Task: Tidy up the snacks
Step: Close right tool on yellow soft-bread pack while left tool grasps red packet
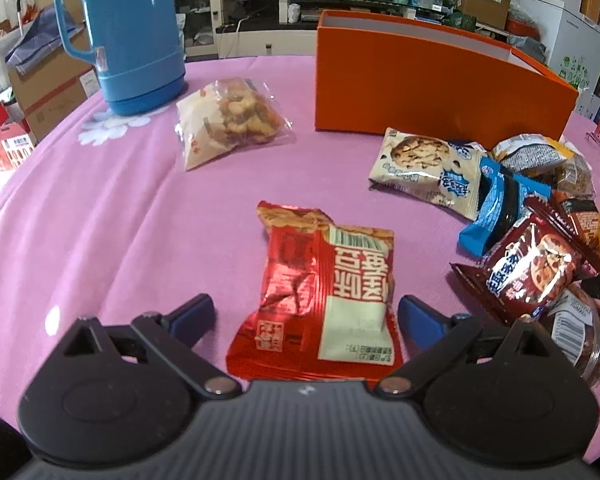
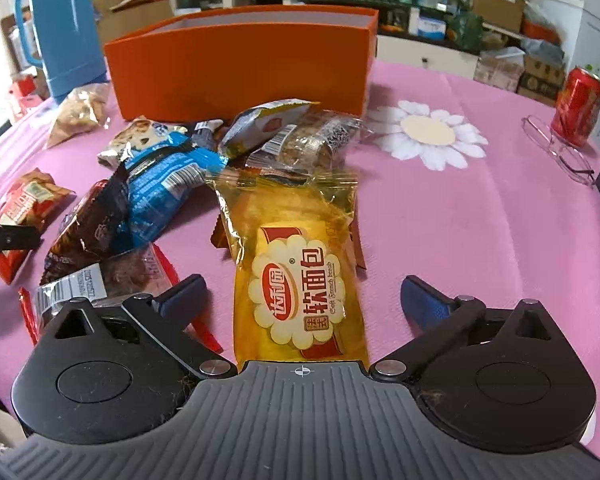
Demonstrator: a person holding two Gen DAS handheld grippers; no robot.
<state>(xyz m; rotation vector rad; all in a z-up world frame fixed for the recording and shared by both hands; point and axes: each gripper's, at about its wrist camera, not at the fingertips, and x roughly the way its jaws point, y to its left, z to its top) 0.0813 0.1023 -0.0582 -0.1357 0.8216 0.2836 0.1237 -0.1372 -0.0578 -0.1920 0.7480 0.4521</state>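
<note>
My left gripper [image 1: 306, 312] is open, its jaws on either side of a red snack packet [image 1: 320, 292] that lies flat on the pink tablecloth. My right gripper [image 2: 302, 296] is open, its jaws on either side of a yellow soft-bread packet [image 2: 296, 264] on the cloth. An open orange box [image 1: 432, 84] stands behind the snacks; it also shows in the right wrist view [image 2: 240, 64]. A pile of several packets [image 2: 172, 176] lies in front of it. A clear bag of fried snacks [image 1: 232, 120] lies apart to the left.
A blue thermos jug [image 1: 132, 36] stands at the far left of the table. A red can [image 2: 578, 106] and a pair of glasses [image 2: 560, 152] sit at the far right. Cardboard boxes and shelves crowd the room beyond the table edge.
</note>
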